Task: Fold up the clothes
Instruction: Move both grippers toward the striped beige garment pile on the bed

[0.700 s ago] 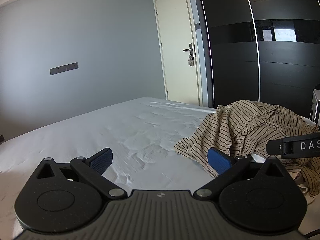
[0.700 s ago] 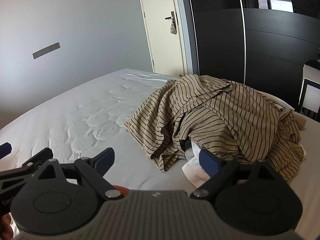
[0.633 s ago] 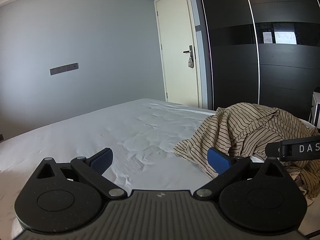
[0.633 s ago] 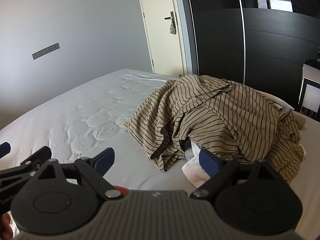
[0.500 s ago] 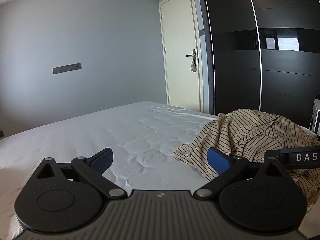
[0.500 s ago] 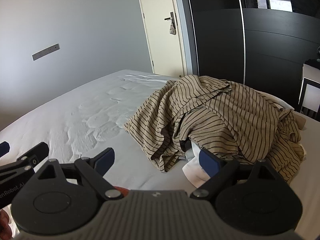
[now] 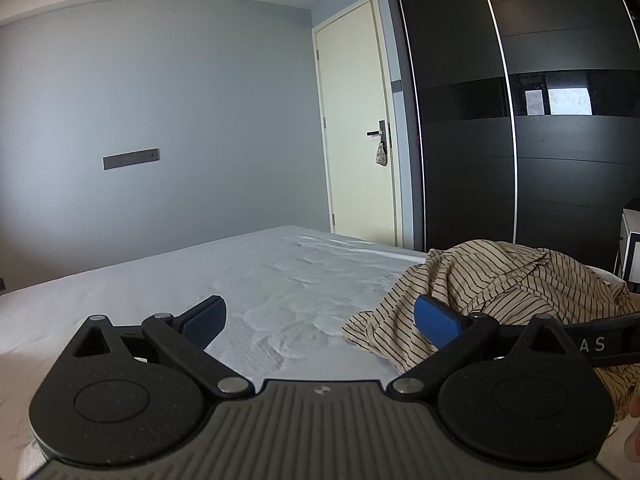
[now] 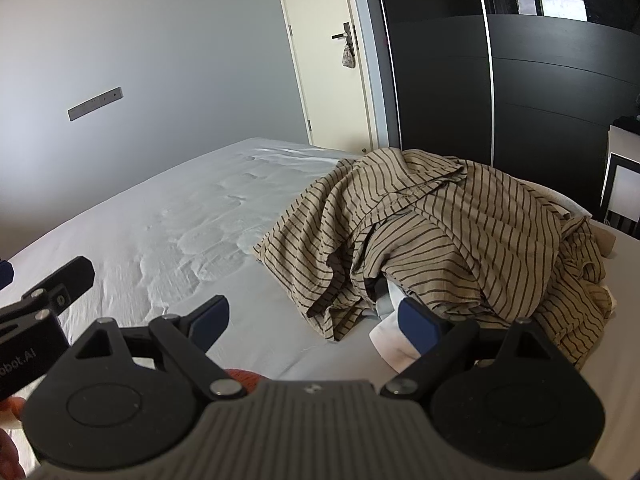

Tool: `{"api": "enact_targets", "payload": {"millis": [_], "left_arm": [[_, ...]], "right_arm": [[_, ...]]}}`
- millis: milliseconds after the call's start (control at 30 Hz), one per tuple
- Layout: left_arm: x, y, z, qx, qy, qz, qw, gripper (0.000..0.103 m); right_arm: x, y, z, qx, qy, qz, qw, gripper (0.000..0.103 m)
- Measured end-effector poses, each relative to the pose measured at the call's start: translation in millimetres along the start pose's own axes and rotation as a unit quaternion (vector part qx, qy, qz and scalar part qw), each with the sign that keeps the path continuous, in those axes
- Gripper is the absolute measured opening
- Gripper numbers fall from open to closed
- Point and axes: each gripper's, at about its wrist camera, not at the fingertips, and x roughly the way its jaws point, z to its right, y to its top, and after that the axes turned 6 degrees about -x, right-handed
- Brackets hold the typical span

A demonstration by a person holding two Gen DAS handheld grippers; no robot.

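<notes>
One striped garment point(image 8: 460, 232) lies heaped on one bed point(image 8: 180, 232); both grippers' fingers point(image 8: 210, 314) spread wide, empty.

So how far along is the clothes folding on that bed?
Nothing looks done yet: the striped garment lies in a crumpled heap on the white bed, with something white poking out beneath it. Nothing is in hand either; the left tongs and right tongs are both open and empty, short of the pile. Picking it up, spreading it flat and folding all remain.

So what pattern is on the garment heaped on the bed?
Tan with thin dark stripes, clearest in the right wrist view.
</notes>
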Motion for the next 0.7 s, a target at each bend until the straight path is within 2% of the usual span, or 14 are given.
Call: {"api": "enact_targets", "payload": {"millis": [367,700], "left_arm": [[2.7,-2.3,-4.0,-0.019,-0.024,-0.013,0.9995,0.103],[3.9,-5.8,-2.8,-0.021,-0.028,-0.022,0.9991,0.103]], "right_arm": [[-0.6,-3.1,-1.1,-0.001,-0.003,0.0,1.0,0.093],[-0.6,-5.7,-5.2,-0.013,-0.006,0.004,1.0,0.093]]}}
